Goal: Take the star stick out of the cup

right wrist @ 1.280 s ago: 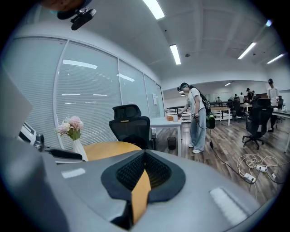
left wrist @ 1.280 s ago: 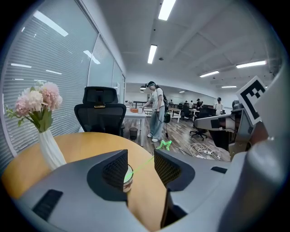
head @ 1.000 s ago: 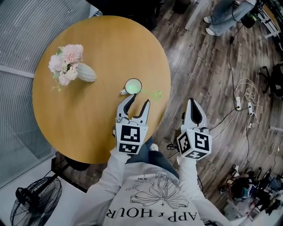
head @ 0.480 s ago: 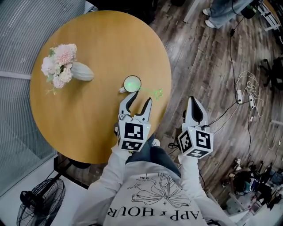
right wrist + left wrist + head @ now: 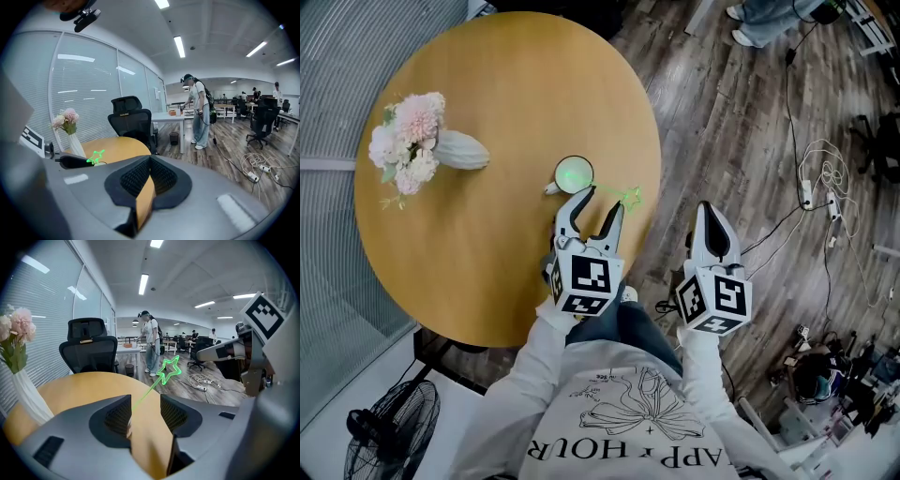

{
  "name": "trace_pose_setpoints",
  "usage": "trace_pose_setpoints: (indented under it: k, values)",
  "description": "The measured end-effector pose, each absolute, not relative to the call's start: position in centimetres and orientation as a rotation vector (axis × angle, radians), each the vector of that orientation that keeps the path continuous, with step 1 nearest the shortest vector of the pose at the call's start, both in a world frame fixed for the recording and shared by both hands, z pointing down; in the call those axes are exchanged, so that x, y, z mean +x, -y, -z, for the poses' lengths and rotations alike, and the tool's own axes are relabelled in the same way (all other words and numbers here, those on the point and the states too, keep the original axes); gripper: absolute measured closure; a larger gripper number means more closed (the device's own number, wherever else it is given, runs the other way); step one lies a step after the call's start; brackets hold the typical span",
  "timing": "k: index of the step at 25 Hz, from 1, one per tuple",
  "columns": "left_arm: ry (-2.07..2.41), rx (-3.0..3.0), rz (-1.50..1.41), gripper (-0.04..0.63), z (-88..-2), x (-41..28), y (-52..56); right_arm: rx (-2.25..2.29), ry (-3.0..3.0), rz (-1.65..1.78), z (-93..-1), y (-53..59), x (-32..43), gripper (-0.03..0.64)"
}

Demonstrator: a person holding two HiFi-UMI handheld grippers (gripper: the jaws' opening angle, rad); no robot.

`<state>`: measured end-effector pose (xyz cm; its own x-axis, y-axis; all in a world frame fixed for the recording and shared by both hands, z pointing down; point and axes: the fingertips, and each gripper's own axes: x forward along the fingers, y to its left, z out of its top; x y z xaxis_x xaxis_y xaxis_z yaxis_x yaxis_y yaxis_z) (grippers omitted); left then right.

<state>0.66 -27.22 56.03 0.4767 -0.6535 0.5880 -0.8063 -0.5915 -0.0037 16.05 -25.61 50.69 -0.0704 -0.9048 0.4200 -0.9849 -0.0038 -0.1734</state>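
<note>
Obs: left gripper (image 5: 600,202) jaws apart and gripping nothing, star stick (image 5: 614,197) slanting from the cup (image 5: 573,174) across the gap just beyond its tips; right gripper (image 5: 710,220) closed, empty; stick judged light, thin and flexible, so pinch the shaft gently, not the star.

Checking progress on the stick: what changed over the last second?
The left gripper edged forward, jaws open, so the star stick now runs between them; nothing gripped. The cup, vase and shut right gripper stayed put.
</note>
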Motion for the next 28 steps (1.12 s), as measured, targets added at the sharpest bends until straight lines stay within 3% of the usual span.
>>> trace_pose_setpoints:
  k: [19,25,28]
  values:
    - [1.279,2.521,-0.888,0.420,-57.0,2.0,28.9,2.006,2.038,-0.661,-52.0,26.2,17.2,0.606]
    - [1.331,2.511,-0.898,0.510,-57.0,1.6,29.3,1.995,2.053,-0.665,-52.0,26.5,17.0,0.606]
    - [1.344,2.513,-0.910,0.518,-56.9,1.4,29.3,1.991,2.060,-0.666,-51.9,26.6,17.0,0.606]
